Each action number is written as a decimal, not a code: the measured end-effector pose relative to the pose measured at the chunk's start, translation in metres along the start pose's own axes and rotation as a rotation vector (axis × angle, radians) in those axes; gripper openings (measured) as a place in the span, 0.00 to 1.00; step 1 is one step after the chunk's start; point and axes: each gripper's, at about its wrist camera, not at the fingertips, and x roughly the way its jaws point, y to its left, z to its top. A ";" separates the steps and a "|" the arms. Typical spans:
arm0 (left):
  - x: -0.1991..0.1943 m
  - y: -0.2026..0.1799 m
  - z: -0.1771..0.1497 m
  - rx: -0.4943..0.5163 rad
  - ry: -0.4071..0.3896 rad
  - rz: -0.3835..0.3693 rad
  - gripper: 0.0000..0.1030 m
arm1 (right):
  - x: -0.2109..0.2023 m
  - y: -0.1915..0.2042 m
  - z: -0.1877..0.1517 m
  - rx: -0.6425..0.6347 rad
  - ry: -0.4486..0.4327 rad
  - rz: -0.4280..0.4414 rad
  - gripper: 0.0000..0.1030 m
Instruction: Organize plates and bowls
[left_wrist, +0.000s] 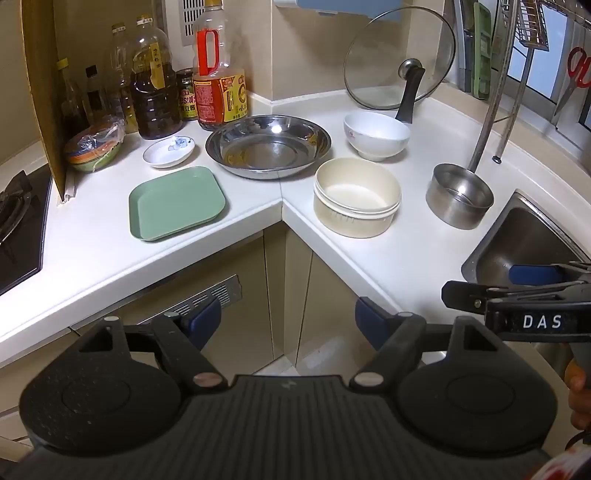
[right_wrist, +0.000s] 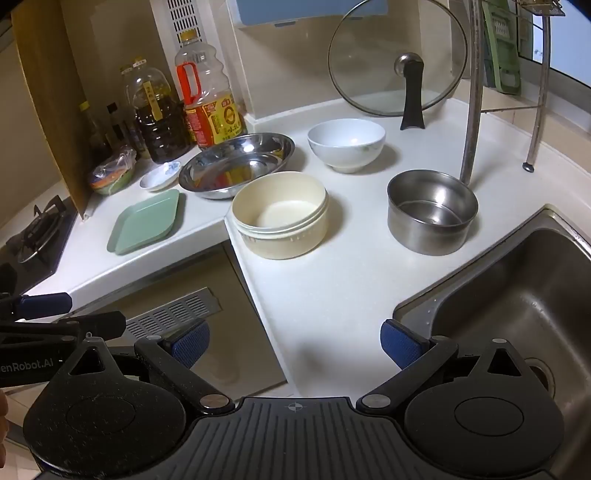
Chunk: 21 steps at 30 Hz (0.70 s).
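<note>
- White L-shaped kitchen counter (left_wrist: 258, 218) carried the dishes, with a steel sink (right_wrist: 517, 295) sunk at its right end and a gas hob (left_wrist: 14, 221) at its left end.
- Near the inner corner's front edge stood a cream bowl (left_wrist: 356, 197) (seemingly two nested); a green square plate (left_wrist: 176, 201) lay along the left front edge.
- Behind them sat a steel basin (left_wrist: 268, 146), a white bowl (left_wrist: 376, 134), and a small saucer (left_wrist: 168, 151); a steel pot (left_wrist: 459, 195) stood beside the sink.
- Against the back corner leaned a glass lid (left_wrist: 399, 59); oil bottles (left_wrist: 218, 74) lined the rear left.
- Left gripper (left_wrist: 288, 325) hung before the counter's front edge, jaws spread, empty.
- Right gripper (right_wrist: 295, 343) hovered over the front edge near the sink, jaws likewise apart, holding nothing.
</note>
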 end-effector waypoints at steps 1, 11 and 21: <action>0.000 0.000 0.000 0.003 0.002 0.005 0.76 | 0.000 0.000 0.000 0.000 0.000 0.000 0.96; 0.000 0.000 0.000 0.000 0.000 0.000 0.76 | -0.001 -0.001 0.000 -0.001 -0.001 0.001 0.96; 0.000 0.000 0.000 0.000 0.002 0.002 0.76 | -0.001 -0.002 0.001 -0.001 -0.002 0.002 0.96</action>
